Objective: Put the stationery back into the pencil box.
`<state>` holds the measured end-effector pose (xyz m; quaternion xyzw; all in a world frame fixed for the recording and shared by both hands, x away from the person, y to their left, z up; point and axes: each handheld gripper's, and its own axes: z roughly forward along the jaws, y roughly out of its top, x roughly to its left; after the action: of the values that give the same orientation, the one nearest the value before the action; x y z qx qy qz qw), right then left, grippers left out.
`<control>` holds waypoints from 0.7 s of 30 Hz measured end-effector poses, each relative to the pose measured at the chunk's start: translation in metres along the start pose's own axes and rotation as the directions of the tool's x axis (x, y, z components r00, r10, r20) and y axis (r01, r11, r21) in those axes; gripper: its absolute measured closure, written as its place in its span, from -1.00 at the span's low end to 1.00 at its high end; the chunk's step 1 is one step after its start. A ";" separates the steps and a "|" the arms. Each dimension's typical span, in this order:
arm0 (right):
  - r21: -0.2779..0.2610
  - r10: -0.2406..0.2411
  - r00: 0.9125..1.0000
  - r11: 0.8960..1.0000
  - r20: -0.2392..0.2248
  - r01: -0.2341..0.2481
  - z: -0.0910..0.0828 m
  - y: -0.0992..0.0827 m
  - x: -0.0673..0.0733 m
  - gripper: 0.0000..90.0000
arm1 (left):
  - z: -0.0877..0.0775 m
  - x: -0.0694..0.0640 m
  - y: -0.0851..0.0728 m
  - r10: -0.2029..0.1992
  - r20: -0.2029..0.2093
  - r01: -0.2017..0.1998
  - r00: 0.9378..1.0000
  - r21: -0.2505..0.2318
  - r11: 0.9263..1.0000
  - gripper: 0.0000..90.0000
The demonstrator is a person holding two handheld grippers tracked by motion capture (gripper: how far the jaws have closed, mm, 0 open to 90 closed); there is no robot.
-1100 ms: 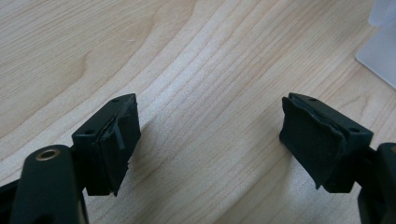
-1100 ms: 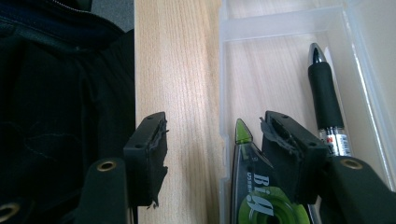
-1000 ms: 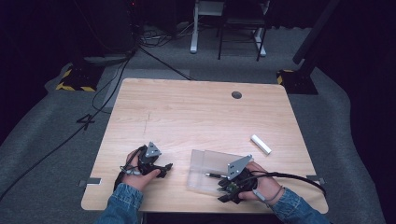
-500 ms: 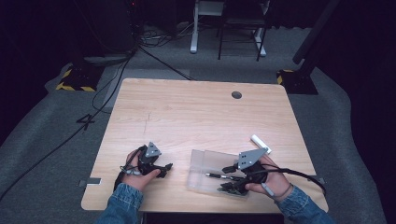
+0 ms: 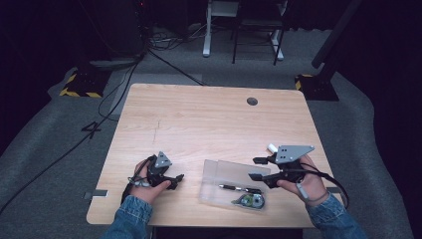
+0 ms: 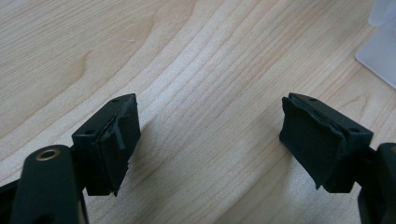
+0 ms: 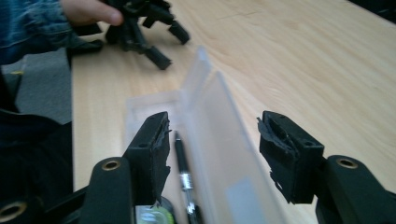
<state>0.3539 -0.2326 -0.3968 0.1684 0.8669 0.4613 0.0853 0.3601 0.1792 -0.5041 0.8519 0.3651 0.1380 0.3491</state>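
Clear case (image 5: 234, 186) lies open near front edge of worktop (image 5: 199, 119), pen (image 5: 241, 188) and tape dispenser (image 5: 251, 201) inside. Right claw (image 5: 255, 168) half-open, empty, above case – lid could get knocked. Left claw (image 5: 178, 180) wide, empty, near front-left corner.

- Table (image 5: 209, 124) fills the middle of the high view.
- Open case (image 5: 226, 174) lies at lower centre, near the table's near edge.
- Pen (image 5: 240, 188) lies in the case; tape dispenser (image 5: 251, 200) in it too, just below the pen.
- Left gripper (image 5: 175, 180) sits left of the case, apart from it.
- Right gripper (image 5: 257, 168) hangs over the case's right end.
- White stick (image 5: 271, 147) lies above and right of the case, beside the right gripper.
- Round hole (image 5: 252, 101) sits at the table's upper right.
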 end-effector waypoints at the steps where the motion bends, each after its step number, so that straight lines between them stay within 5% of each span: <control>1: -0.003 0.006 1.000 1.000 0.018 -0.006 -0.003 -0.001 -0.004 -0.04 | 0.000 0.000 0.000 0.000 -0.001 0.000 1.000 0.000 1.000 -0.56; 12: -0.010 0.095 0.983 0.995 0.160 -0.094 -0.025 -0.019 -0.039 -0.04 | 0.000 0.000 0.000 0.000 0.000 0.000 1.000 0.000 1.000 -0.56; 21: 0.057 0.155 0.946 0.982 0.286 -0.178 -0.029 -0.042 -0.063 0.03 | 0.000 0.000 0.000 0.000 0.000 0.000 1.000 0.000 1.000 -0.56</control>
<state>0.3945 -0.3002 -0.4155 0.3081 0.8470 0.4022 0.1610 0.3601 0.1792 -0.5041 0.8520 0.3650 0.1383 0.3490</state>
